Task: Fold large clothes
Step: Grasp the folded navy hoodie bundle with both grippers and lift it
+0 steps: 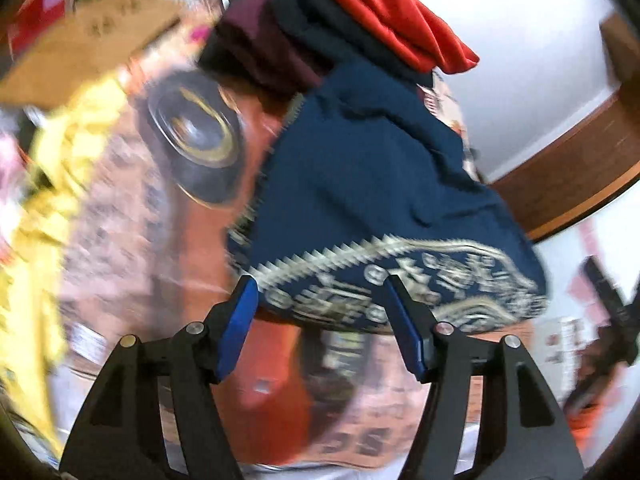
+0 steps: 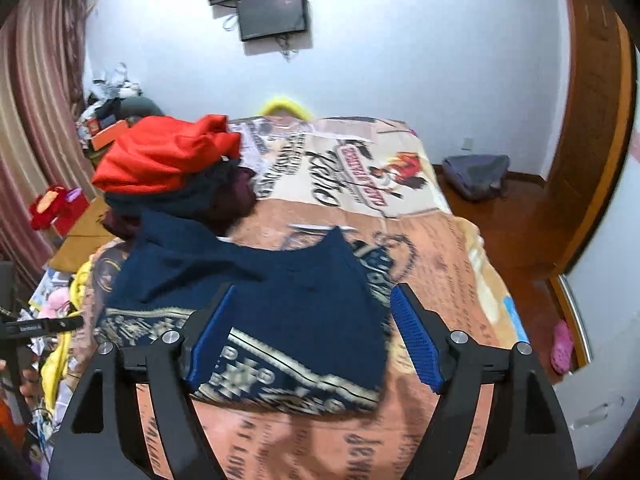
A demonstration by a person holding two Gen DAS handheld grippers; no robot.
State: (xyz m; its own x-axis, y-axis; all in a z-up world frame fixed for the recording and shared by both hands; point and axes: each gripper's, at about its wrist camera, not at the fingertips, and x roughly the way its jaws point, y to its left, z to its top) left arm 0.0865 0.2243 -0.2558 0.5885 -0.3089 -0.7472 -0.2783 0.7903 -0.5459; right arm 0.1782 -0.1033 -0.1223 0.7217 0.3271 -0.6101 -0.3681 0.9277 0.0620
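Two wrist views are showing one bed (image 2: 452,248), which is filling the middle of the right wrist view under a printed orange and cream cover. A navy garment with a pale patterned border (image 2: 280,300) is lying folded on that cover at lower centre, its border edge facing the camera. A pile of folded clothes topped by a red piece (image 2: 164,156) is sitting just behind it at upper left, touching its far end. The right gripper (image 2: 312,320) is standing with its blue pads spread apart on either side of the garment, not pressing it. In the blurred left wrist view, the left gripper (image 1: 320,312) is likewise released, the garment's border (image 1: 400,280) showing between its fingers.
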